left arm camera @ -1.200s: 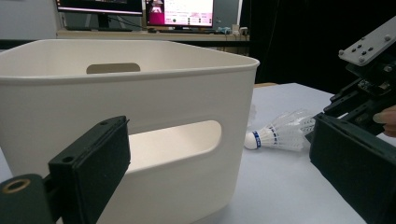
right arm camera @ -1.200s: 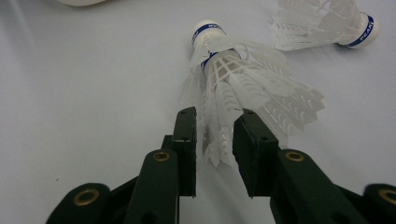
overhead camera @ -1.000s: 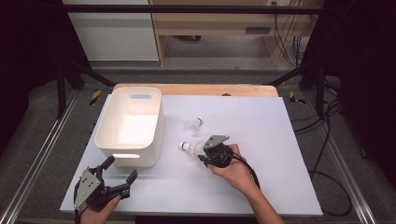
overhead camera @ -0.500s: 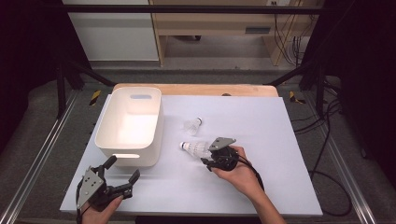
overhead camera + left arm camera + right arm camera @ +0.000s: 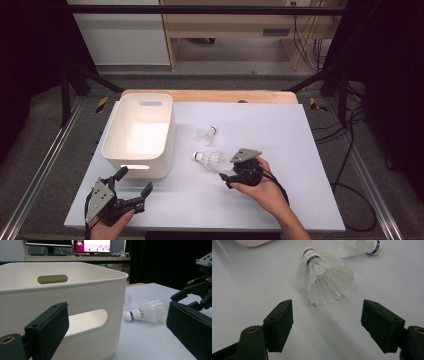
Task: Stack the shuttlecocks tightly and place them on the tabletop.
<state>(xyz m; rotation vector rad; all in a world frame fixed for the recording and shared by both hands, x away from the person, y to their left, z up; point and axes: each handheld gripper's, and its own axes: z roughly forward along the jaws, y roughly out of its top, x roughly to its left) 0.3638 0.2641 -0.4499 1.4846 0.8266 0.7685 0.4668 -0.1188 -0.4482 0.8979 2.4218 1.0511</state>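
Note:
Two white shuttlecocks lie on the white table. The near shuttlecock (image 5: 210,159) (image 5: 322,277) (image 5: 147,312) rests on its side, cork toward the bin. The far shuttlecock (image 5: 206,134) (image 5: 362,247) lies behind it. My right gripper (image 5: 229,172) (image 5: 327,325) is just right of the near shuttlecock, its jaws have just been opening, and they stand apart with nothing between them; the feather skirt lies a little ahead of the pads. My left gripper (image 5: 134,181) (image 5: 120,327) rests open at the table's front left, facing the white bin (image 5: 112,135) (image 5: 62,290).
The bin stands empty at the left of the table, its handle slot facing my left gripper. A wooden board (image 5: 210,96) edges the table's far side. Metal rails run along both sides, and cables (image 5: 350,165) trail on the floor at the right.
My right gripper has opened and drawn back a little to the right, away from the near shuttlecock, which stays lying on the table. The left gripper has kept still.

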